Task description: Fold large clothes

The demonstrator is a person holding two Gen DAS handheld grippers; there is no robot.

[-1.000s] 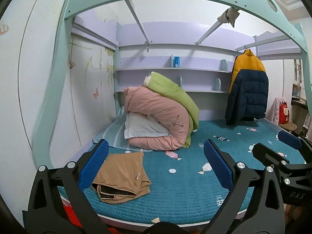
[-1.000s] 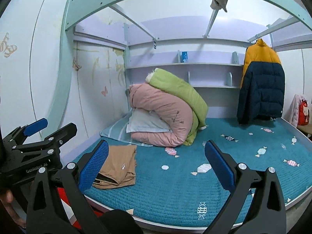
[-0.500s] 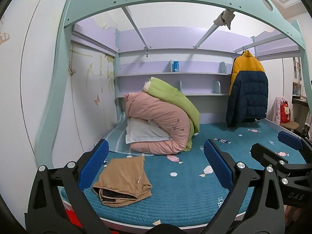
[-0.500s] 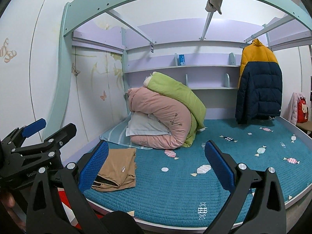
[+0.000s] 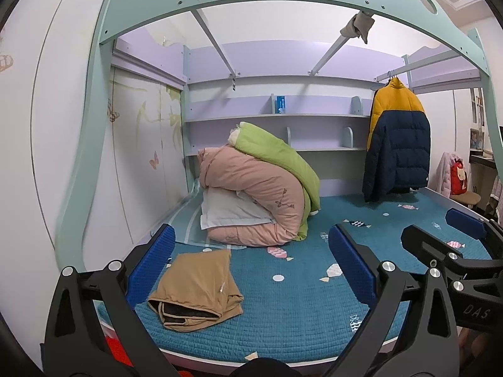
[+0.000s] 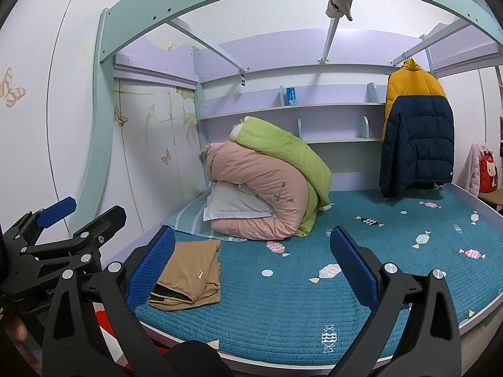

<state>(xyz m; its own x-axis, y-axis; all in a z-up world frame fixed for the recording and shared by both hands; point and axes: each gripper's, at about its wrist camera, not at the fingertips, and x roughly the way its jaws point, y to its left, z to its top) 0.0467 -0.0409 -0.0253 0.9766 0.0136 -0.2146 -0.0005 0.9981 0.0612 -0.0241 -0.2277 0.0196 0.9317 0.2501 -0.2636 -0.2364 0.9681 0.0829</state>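
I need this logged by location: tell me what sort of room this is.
Most likely a child's bedroom: a bed under a loft frame, rolled quilts at its head, a puffer jacket hanging from a rail, butterfly decals on the wall.

Folded tan garment (image 5: pixel 196 286) on teal mattress (image 5: pixel 298 314)

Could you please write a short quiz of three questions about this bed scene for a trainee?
1. True or false: the folded tan cloth garment lies at the near left corner of the teal quilted mattress.
2. Multiple choice: what lies on top of the rolled pink quilt? A) the green quilt B) the yellow and navy puffer jacket C) a red bag
3. Short answer: how do the left gripper and the right gripper stand, and do they hold anything?

Key
1. True.
2. A; the jacket hangs from a rail.
3. Both open, holding nothing, above the bed's near edge.
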